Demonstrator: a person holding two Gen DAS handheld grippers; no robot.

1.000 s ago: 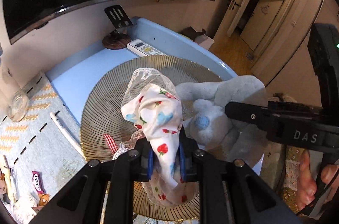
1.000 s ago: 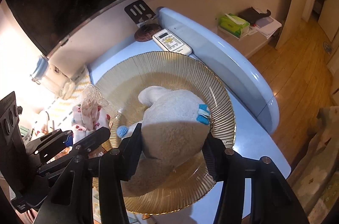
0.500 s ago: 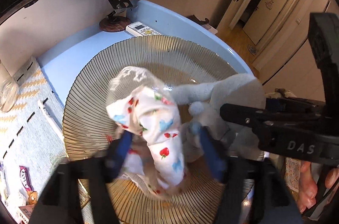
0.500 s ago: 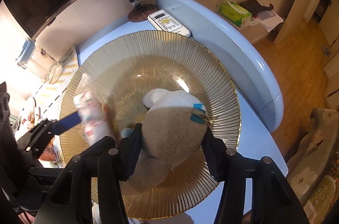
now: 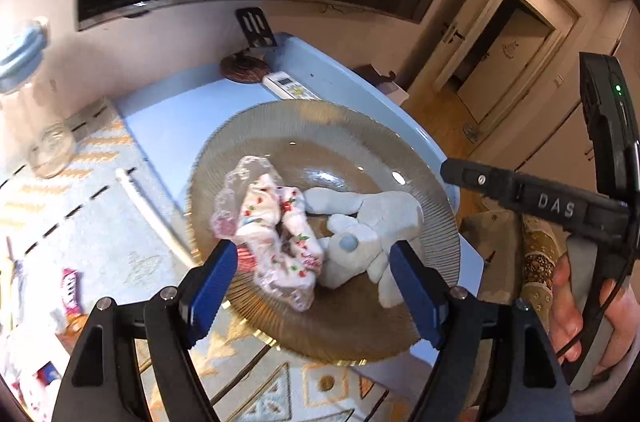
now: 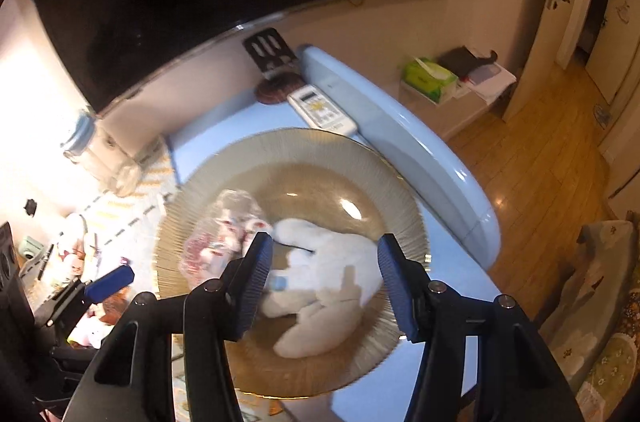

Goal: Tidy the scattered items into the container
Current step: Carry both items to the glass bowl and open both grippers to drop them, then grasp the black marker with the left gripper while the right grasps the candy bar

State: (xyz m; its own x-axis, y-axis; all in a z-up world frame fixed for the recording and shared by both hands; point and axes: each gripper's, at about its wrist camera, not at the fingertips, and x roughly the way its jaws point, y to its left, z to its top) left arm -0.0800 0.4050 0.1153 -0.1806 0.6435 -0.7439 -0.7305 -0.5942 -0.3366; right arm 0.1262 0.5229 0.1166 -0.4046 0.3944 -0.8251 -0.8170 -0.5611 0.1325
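Both grippers, left gripper [image 5: 310, 274] & right gripper [image 6: 324, 276], hang w/ jaws spread, empty, above the ribbed dish [image 5: 420, 158]. Printed cloth [image 5: 280, 242] & plush toy [image 5: 368, 222] lie inside it. Wrappers [image 5: 70, 290] etc. left on the mat, so prob. not done.
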